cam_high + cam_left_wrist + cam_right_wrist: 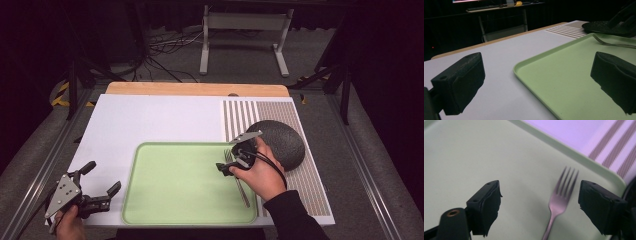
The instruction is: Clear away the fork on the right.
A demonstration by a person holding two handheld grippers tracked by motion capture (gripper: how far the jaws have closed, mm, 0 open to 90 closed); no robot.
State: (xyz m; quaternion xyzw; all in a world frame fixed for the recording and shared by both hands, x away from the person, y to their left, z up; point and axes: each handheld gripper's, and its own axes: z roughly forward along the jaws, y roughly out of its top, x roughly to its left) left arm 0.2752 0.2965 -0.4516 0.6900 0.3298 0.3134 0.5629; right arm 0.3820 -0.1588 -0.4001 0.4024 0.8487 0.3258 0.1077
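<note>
A metal fork [240, 184] lies along the right side of a pale green tray [131, 190], tines toward the far edge. My right gripper [229, 161] hangs open over the fork's tines. In the right gripper view the fork [560, 200] rests on the tray [474, 157] between the spread jaws, nearer the right one, and my right gripper [539, 205] touches nothing. My left gripper [101, 178] is open by the tray's left edge, near the table's front. In the left gripper view, my left gripper [536, 82] straddles the tray's corner [524, 66], with the fork [609, 43] far off.
A dark grey bowl-like dome [282, 142] sits on the striped mat [310, 180] just right of the tray, touching the person's right hand. The white tabletop [150, 117] stretches behind the tray. A metal stand [245, 22] is on the floor beyond the table.
</note>
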